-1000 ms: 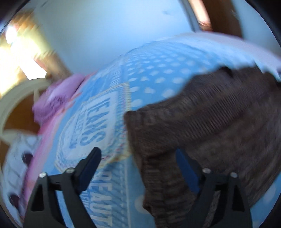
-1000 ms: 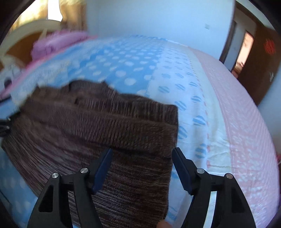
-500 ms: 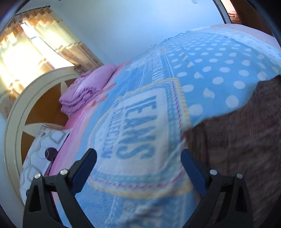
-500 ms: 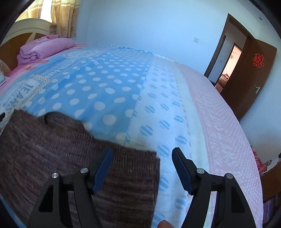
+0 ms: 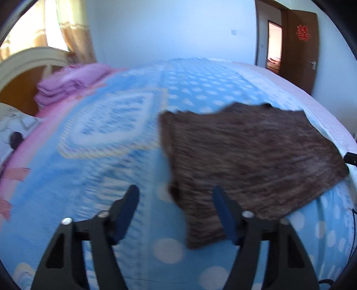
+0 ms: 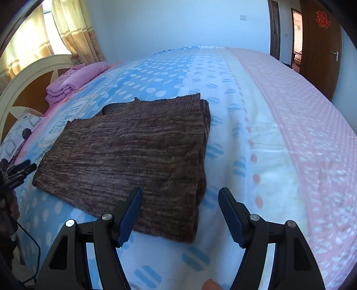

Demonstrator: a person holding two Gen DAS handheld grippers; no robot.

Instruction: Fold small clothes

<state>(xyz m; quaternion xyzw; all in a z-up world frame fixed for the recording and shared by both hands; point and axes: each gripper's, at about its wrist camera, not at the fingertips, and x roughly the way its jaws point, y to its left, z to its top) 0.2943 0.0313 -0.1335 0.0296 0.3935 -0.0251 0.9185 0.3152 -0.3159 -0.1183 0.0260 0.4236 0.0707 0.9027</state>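
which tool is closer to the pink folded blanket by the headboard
Left. The left tool hovers at the brown garment's headboard-side edge, while the right tool is at its opposite edge, farther from the pink blanket.

I count one brown knit garment (image 6: 133,156) at frame centre, one pink folded stack (image 6: 73,81) upper left, one patterned pillow (image 6: 20,131) left edge, two grippers (image 6: 180,214) (image 5: 176,212) below.

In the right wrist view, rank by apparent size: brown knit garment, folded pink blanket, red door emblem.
1. brown knit garment, by far the largest.
2. folded pink blanket, though it lies farther from the camera, so it looks smaller than it is.
3. red door emblem, smallest.
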